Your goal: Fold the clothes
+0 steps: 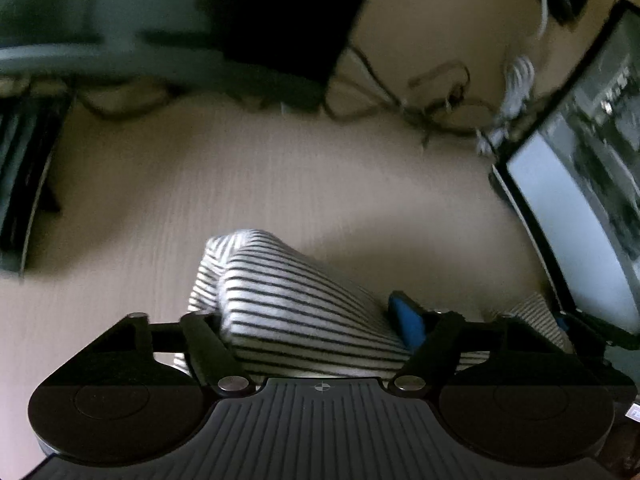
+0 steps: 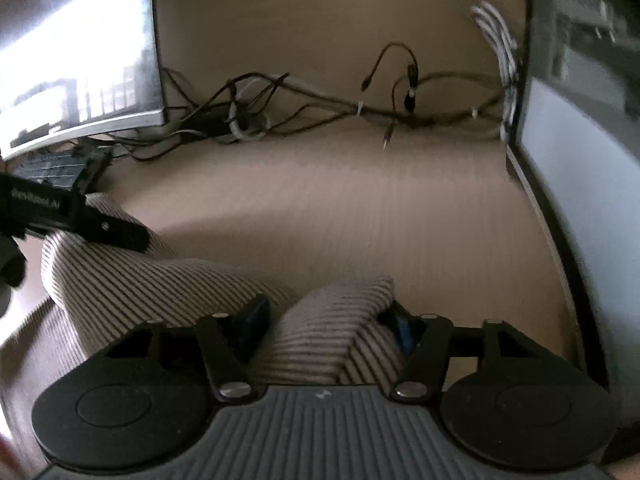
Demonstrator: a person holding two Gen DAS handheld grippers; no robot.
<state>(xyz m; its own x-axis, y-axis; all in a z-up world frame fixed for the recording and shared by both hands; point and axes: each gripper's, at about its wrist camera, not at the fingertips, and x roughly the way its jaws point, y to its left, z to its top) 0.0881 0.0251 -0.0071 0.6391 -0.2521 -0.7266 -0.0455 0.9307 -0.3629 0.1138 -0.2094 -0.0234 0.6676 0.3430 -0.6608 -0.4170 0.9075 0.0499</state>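
Striped garment point(image 2: 320, 332) bunches between both hand-held grippers: right point(image 2: 326, 328) clenched on a fold, left point(image 1: 316, 320) straddling cloth, grip unclear, probably gathering it over the surface point(image 1: 280, 180).

We cannot see the left gripper point(image 1: 316, 316)'s left fingertip: the striped garment point(image 1: 288, 300) bulges over it, and only one blue pad point(image 1: 406, 318) shows. Whether that pad presses the cloth we cannot tell. In the right wrist view the garment runs off the left edge and under the right gripper point(image 2: 326, 320), so its full shape stays hidden. The desk point(image 1: 160, 184) is smeared by motion blur, and the monitor point(image 2: 76, 52) is cut by the frame, its screen glared out
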